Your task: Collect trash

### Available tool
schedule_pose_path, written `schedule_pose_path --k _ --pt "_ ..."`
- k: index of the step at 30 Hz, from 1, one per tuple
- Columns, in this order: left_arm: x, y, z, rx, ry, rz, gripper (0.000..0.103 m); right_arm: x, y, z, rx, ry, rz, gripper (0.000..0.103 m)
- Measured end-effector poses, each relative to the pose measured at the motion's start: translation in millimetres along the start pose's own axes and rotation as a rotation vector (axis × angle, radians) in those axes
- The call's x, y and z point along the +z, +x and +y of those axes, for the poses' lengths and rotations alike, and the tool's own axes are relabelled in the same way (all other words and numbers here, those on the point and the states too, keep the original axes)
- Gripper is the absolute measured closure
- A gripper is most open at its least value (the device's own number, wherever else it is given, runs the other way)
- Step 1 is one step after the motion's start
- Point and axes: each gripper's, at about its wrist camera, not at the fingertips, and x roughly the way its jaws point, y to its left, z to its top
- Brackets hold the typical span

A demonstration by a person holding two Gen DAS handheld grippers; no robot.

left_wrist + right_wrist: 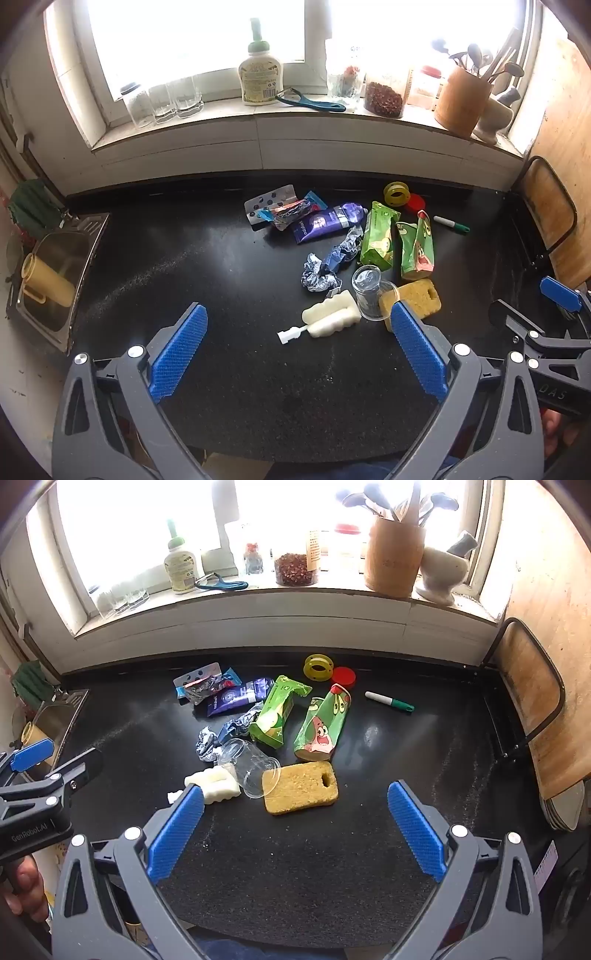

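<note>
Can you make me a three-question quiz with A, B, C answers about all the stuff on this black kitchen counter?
1. Where is the green-capped marker?
A. In the sink
B. On the counter, right of the cartons
C. On the windowsill

2. How many green juice cartons are there?
A. Two
B. Four
C. None

3. How is the clear glass jar?
A. Standing upright
B. Lying on its side
C. Held in a gripper

Answers: 1 B, it lies alone right of the Patrick carton. 2 A, that one plus the plain green carton. 3 B, its mouth faces sideways against the yellow sponge; both grippers are open and empty.
</note>
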Motion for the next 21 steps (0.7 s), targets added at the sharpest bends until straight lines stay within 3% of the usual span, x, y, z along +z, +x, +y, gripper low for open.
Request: schedule_pose_path --k 21 --pt "-1.1 1.2 2.7 -0.006 -0.002 0.005 0.006 2.6 0.4 5.9 -0.008 -0.009 0.010 0.006"
